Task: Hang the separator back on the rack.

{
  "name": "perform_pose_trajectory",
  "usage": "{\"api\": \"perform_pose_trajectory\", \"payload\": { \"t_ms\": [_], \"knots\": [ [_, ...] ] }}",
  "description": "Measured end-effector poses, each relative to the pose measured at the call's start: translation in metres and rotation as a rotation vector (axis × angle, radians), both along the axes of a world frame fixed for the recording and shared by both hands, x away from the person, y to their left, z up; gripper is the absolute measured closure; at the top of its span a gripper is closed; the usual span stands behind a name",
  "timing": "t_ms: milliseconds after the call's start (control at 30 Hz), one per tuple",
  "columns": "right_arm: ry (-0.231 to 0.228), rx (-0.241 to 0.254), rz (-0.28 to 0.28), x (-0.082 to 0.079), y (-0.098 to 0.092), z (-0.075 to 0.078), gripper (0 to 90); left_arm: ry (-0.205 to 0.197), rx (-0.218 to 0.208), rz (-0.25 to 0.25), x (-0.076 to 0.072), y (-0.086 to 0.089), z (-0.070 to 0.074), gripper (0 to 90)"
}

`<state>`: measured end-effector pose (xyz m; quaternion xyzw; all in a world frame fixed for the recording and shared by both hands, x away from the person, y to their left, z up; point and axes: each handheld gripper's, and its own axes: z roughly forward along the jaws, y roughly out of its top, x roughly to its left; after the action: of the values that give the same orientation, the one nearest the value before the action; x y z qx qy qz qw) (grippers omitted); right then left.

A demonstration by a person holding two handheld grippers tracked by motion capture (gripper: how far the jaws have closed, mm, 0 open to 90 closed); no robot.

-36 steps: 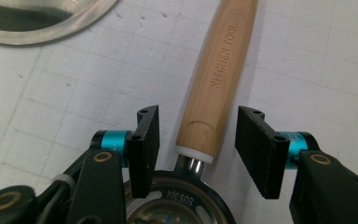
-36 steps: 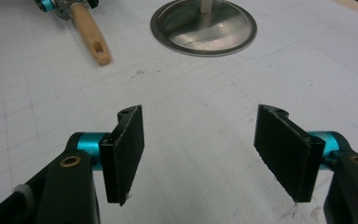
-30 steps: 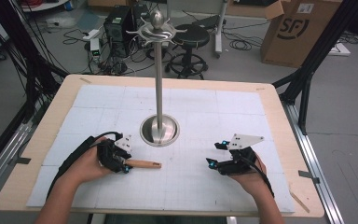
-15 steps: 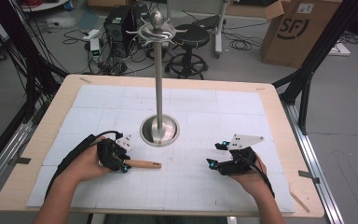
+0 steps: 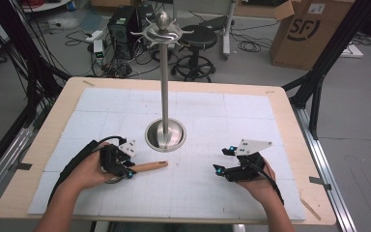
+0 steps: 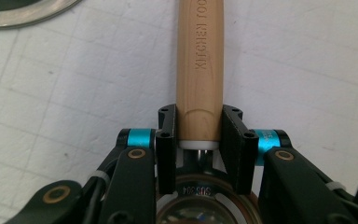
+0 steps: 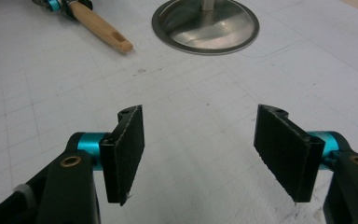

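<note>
A wooden-handled kitchen tool (image 5: 149, 166) lies on the white gridded mat, its handle (image 6: 199, 65) stamped with lettering and pointing right toward the table's middle. My left gripper (image 5: 125, 166) is shut on the handle's near end; in the left gripper view both jaws press its sides (image 6: 199, 133). What lies behind the handle's white collar is hidden. The handle's free end (image 7: 116, 43) has a slot. My right gripper (image 5: 221, 161) rests at the front right, open, its two pads (image 7: 130, 149) wide apart over bare mat (image 7: 200, 144).
A tall metal stand (image 5: 164, 82) with hooks at its top rises from a round steel base (image 5: 165, 136) mid-table, just beyond the handle. The mat (image 5: 193, 188) covers a wooden tabletop (image 5: 290, 116). Beyond the table are a stool, cables and a cardboard box (image 5: 314, 31).
</note>
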<state>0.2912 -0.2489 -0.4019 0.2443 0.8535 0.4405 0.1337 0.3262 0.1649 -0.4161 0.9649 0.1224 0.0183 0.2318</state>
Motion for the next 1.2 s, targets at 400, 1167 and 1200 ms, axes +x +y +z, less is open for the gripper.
{"api": "perform_pose_trajectory", "payload": {
  "t_ms": [400, 1167, 1200],
  "knots": [
    [0.005, -0.005, -0.005, 0.000, -0.001, -0.001, 32.5, -0.038, -0.096, 0.004, 0.000, 0.010, 0.004, 69.3],
    [-0.002, 0.000, 0.002, 0.000, 0.000, 0.000, 32.5, -0.167, -0.517, 0.113, -0.008, 0.051, 0.049, 69.2],
    [-0.006, 0.002, 0.000, 0.000, 0.000, 0.001, 32.5, -0.175, -0.554, 0.114, -0.009, 0.052, 0.051, 69.2]
  ]
}}
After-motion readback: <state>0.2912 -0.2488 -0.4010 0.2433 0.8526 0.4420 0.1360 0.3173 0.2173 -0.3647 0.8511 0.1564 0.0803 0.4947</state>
